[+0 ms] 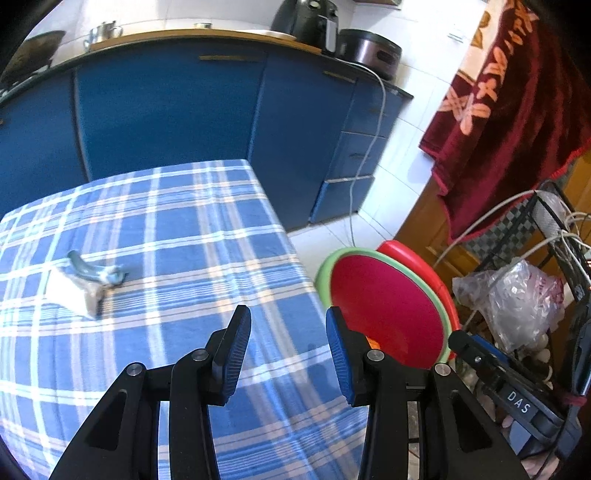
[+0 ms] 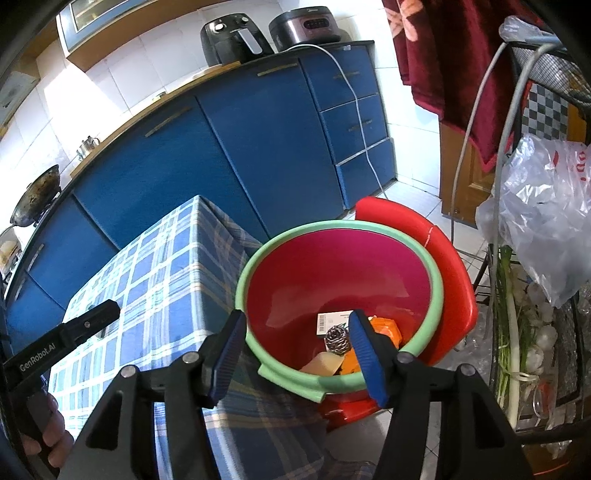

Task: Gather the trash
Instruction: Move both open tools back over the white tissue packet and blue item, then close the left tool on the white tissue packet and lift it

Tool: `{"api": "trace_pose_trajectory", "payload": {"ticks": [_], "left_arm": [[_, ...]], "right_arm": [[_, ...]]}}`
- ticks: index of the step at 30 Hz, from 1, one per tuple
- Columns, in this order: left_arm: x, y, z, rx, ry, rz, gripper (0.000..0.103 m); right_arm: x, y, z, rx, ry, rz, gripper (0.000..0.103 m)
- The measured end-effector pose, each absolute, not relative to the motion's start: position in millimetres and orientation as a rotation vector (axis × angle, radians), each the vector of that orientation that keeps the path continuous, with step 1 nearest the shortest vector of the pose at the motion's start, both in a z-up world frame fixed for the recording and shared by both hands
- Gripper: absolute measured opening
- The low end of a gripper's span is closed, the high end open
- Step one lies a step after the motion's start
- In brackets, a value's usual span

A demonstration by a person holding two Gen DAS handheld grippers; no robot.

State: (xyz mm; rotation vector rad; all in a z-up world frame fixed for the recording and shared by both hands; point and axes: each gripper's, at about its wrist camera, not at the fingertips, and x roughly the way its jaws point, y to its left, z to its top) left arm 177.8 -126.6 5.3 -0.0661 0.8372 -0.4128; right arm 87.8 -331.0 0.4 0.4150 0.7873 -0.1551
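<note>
A crumpled white and blue-grey wrapper (image 1: 83, 282) lies on the blue checked tablecloth (image 1: 177, 236), left of and beyond my open, empty left gripper (image 1: 288, 347). A red bin with a green rim (image 2: 343, 280) stands on the floor beside the table's right edge; it also shows in the left wrist view (image 1: 388, 306). Inside it lie a steel scourer (image 2: 338, 339), a barcoded white card (image 2: 330, 321), an orange packet (image 2: 386, 330) and a tan piece (image 2: 323, 363). My right gripper (image 2: 297, 354) is open and empty, above the bin's near rim.
Blue kitchen cabinets (image 2: 229, 155) stand behind the table, with an air fryer (image 2: 232, 38) and a rice cooker (image 2: 308, 26) on top. A dark red towel (image 1: 509, 110) hangs at right. A metal rack (image 2: 535, 332) with plastic bags and vegetables stands right of the bin.
</note>
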Motion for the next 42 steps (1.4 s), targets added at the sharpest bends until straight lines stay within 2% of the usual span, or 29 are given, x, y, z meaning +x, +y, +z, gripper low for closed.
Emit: {"api": "trace_pose_trajectory", "payload": {"ticks": [16, 19, 23, 42], "left_arm": [[179, -48, 2, -0.137, 0.823, -0.241, 0.044], [182, -29, 3, -0.156, 0.816, -0.195, 0.049], [188, -7, 1, -0.182, 0.809, -0.144, 0.050], [250, 29, -31, -0.301, 0.890, -0.003, 0.056]], "right_arm": [[100, -297, 9, 0.381, 0.785, -0.090, 0.065], [103, -289, 10, 0.373, 0.787, -0.075, 0.066], [108, -279, 10, 0.360, 0.792, -0.057, 0.066], [121, -255, 7, 0.326, 0.814, -0.030, 0.067]]}}
